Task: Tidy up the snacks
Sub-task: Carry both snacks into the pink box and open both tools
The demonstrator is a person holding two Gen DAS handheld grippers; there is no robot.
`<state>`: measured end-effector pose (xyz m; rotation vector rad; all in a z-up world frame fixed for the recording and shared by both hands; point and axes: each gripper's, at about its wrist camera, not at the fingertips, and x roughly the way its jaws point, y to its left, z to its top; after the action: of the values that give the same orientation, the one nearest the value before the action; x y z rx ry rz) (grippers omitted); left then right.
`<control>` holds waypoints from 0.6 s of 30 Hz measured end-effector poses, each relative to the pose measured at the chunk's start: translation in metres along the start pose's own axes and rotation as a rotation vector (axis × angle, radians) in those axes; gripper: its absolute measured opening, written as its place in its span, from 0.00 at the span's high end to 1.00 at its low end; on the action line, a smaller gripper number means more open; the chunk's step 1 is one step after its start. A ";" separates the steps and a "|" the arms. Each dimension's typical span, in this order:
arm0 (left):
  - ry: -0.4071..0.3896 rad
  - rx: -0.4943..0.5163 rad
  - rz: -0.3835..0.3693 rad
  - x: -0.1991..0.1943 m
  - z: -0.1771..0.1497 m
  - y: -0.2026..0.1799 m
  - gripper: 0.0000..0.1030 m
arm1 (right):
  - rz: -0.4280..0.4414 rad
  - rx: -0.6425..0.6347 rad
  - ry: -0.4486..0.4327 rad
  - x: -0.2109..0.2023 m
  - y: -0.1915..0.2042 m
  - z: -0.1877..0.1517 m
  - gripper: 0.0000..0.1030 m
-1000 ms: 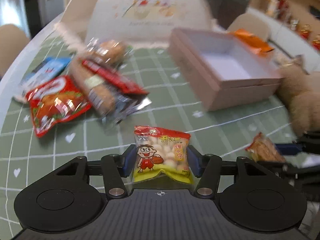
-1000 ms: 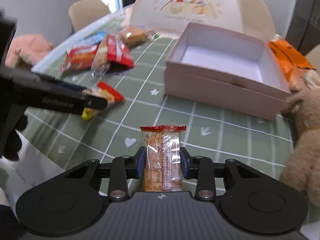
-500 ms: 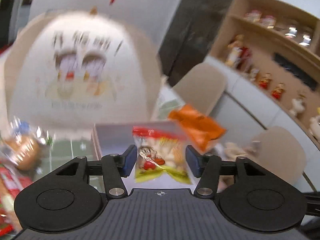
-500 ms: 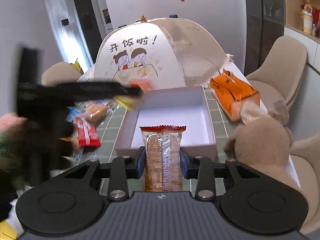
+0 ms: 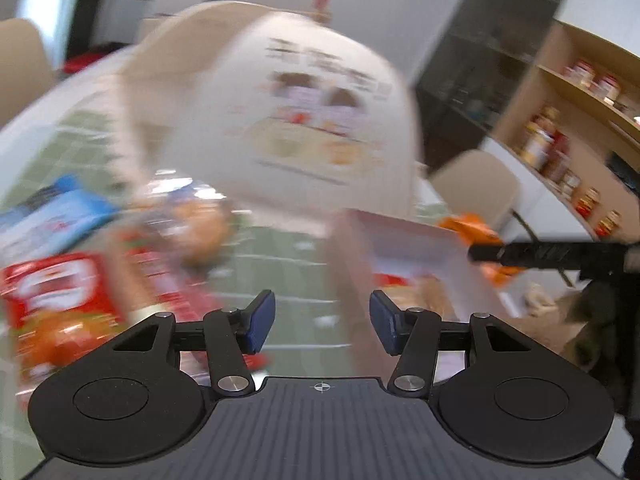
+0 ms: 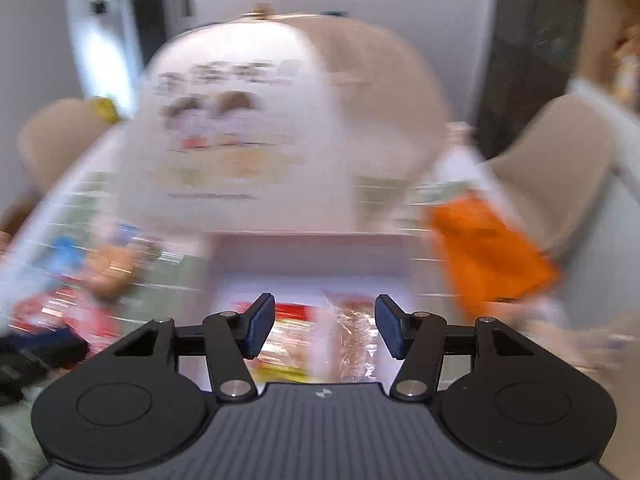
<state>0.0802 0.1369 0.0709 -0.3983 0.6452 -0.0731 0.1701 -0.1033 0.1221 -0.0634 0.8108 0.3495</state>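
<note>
Both views are blurred by motion. My left gripper (image 5: 322,322) is open and empty, left of the pale box (image 5: 404,240). My right gripper (image 6: 325,326) is open and empty, just in front of the box (image 6: 312,248). Inside the box lie a yellow and red snack pack (image 6: 286,336) and a clear cracker pack (image 6: 354,340). A cracker pack also shows in the box in the left wrist view (image 5: 404,292). Loose snacks lie on the green cloth at the left: a red bag (image 5: 56,300), a blue bag (image 5: 52,216) and a bread pack (image 5: 198,224).
A domed food cover (image 6: 248,128) stands behind the box. An orange bag (image 6: 484,252) lies right of the box. The right gripper's finger (image 5: 540,256) reaches in from the right of the left wrist view. Chairs and shelves stand beyond the table.
Both grippers opened and let go of their packs, which now lie in the box. The left gripper has swung to the left of the box.
</note>
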 end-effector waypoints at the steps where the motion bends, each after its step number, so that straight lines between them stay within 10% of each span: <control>1: -0.015 -0.023 0.030 -0.005 -0.002 0.011 0.44 | 0.070 0.020 -0.002 0.004 0.010 0.007 0.42; 6: -0.079 -0.145 0.155 -0.032 -0.012 0.064 0.44 | 0.305 0.138 0.021 0.051 0.083 0.036 0.25; 13: -0.047 -0.188 0.225 -0.066 -0.030 0.100 0.44 | 0.113 -0.001 -0.030 0.165 0.171 0.049 0.25; 18: -0.009 -0.226 0.230 -0.079 -0.054 0.113 0.44 | 0.127 -0.116 0.111 0.224 0.179 0.043 0.35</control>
<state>-0.0216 0.2378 0.0327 -0.5387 0.6891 0.2223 0.2836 0.1368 0.0045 -0.1406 0.9061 0.5168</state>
